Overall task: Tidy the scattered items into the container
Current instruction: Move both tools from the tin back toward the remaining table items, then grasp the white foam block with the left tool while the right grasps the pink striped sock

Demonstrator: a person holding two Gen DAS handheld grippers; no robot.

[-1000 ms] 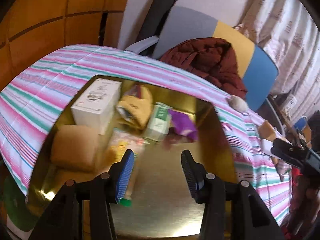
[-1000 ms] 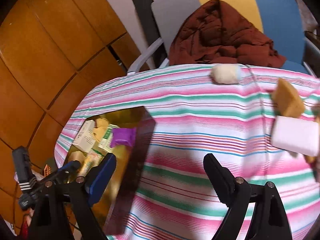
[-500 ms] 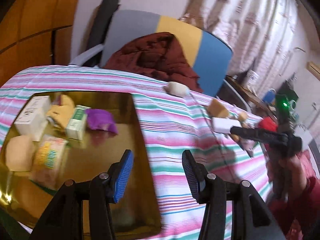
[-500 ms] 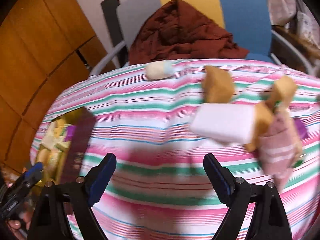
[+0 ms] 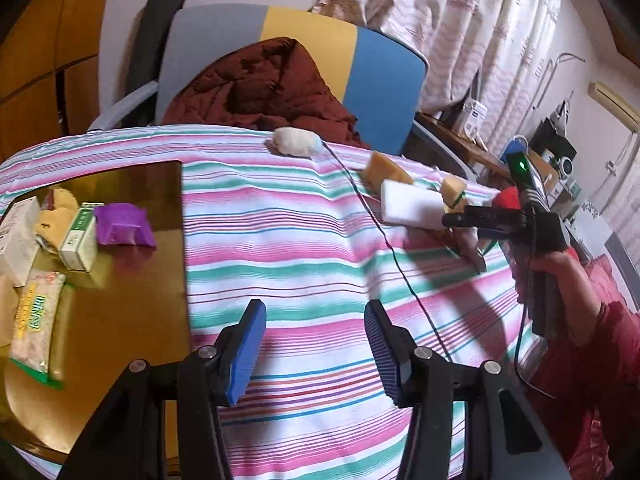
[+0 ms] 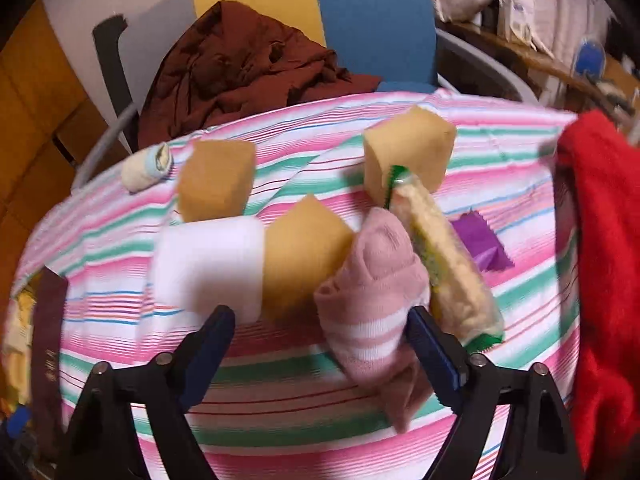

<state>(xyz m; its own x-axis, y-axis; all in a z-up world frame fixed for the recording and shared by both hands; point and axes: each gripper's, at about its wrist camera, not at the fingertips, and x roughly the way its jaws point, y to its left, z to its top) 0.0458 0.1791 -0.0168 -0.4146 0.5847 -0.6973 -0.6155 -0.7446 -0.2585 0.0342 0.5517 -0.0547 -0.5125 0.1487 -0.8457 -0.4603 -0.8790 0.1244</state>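
The gold container (image 5: pixel 120 312) lies at the left of the striped table and holds a purple packet (image 5: pixel 124 230), small boxes and a snack bag. My left gripper (image 5: pixel 316 344) is open and empty over the cloth beside the container. My right gripper (image 6: pixel 320 344) is open, just before a pile: a white sponge (image 6: pixel 208 264), tan sponges (image 6: pixel 304 256), a pink striped sock (image 6: pixel 372 300), a snack packet (image 6: pixel 448 272) and a purple wrapper (image 6: pixel 480 244). The sock lies between its jaws, against the right one. A rolled white sock (image 6: pixel 146 166) lies at the far edge.
A chair (image 5: pixel 304 52) with a dark red jacket (image 5: pixel 256 88) stands behind the table. A red cloth (image 6: pixel 600 280) hangs at the right. A thin cable (image 5: pixel 384 236) crosses the tablecloth. A cluttered shelf is at the far right.
My left gripper swung right, from over the container to over the cloth. My right gripper swung right and closed in on the pile of sponges and the sock.
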